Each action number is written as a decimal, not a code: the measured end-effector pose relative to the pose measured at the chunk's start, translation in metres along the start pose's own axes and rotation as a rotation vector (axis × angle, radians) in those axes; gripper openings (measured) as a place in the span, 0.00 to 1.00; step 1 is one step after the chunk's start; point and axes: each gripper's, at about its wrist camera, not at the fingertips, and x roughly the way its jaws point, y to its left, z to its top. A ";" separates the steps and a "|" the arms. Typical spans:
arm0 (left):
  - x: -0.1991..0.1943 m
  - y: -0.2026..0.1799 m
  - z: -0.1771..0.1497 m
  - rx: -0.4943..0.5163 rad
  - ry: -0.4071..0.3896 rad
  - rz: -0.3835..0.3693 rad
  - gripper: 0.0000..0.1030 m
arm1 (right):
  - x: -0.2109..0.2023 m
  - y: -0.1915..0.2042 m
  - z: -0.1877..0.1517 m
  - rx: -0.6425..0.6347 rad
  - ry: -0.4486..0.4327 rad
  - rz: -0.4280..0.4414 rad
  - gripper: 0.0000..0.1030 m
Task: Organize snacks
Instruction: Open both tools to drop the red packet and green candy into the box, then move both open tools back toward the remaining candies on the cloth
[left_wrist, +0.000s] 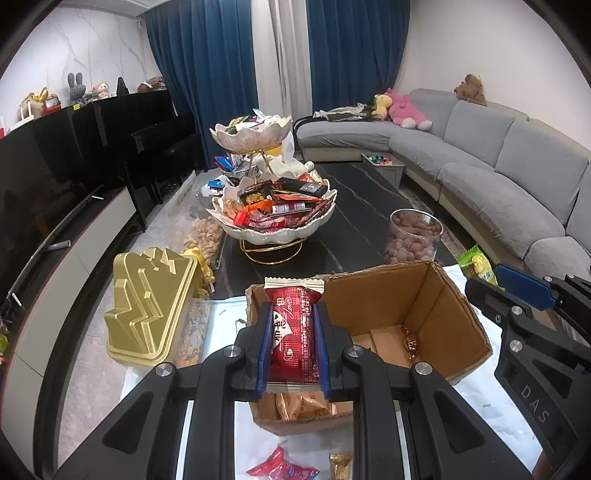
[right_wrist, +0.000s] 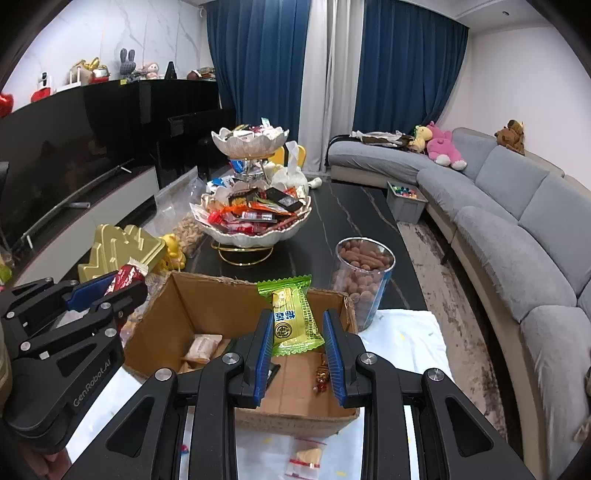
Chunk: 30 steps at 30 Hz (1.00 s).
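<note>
My left gripper (left_wrist: 294, 314) is shut on a red snack packet (left_wrist: 293, 339), held upright over the near left corner of an open cardboard box (left_wrist: 454, 325). My right gripper (right_wrist: 298, 325) is shut on a green and yellow snack packet (right_wrist: 291, 306) above the same cardboard box (right_wrist: 207, 295). Orange packets (left_wrist: 306, 406) and a gold-wrapped candy (left_wrist: 410, 341) lie inside the box. Each gripper shows in the other's view: the right gripper (left_wrist: 480, 280) at the box's right, the left gripper (right_wrist: 125, 282) at its left with the red packet (right_wrist: 125, 277).
Behind the box stands a two-tier shell bowl stand (left_wrist: 280, 234) heaped with snacks, a clear jar of nuts (left_wrist: 413, 236) and a gold stepped box (left_wrist: 147, 310). Loose packets (left_wrist: 284, 469) lie on the white cloth near me. A grey sofa (left_wrist: 498, 177) runs along the right.
</note>
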 end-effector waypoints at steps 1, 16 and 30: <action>0.003 0.000 0.001 0.000 0.005 0.000 0.21 | 0.003 0.000 0.000 0.000 0.007 0.001 0.27; 0.005 0.003 -0.001 0.008 0.006 0.011 0.53 | 0.006 0.000 0.000 -0.005 0.030 -0.008 0.58; -0.016 -0.002 -0.002 0.020 -0.016 0.022 0.63 | -0.010 -0.004 0.000 0.010 0.017 -0.012 0.59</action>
